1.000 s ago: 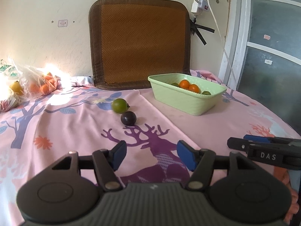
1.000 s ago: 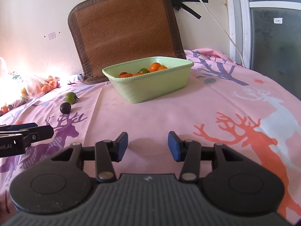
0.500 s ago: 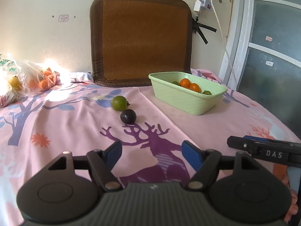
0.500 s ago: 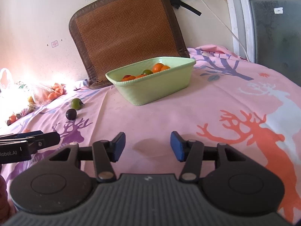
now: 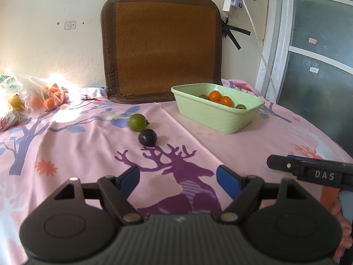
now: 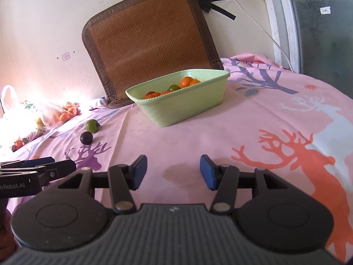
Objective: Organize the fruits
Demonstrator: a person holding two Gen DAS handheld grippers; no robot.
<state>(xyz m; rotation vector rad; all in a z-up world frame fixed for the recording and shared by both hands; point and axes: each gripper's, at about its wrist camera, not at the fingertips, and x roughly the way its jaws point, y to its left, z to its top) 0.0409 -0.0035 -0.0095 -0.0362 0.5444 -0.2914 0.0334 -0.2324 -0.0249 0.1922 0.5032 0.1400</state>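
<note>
Lying loose: one green fruit (image 5: 137, 122), one purple fruit (image 5: 147, 137).

A: What is behind the table?
B: A brown woven mat (image 5: 162, 45) leans upright against a cream wall (image 5: 44, 11).

A: What covers the table?
B: A pink cloth (image 6: 253, 137) printed with deer and trees.

A: Anything else?
B: A white power strip (image 5: 231, 0) with a cable (image 5: 257, 33) beside a frosted glass door (image 5: 320, 55).
</note>
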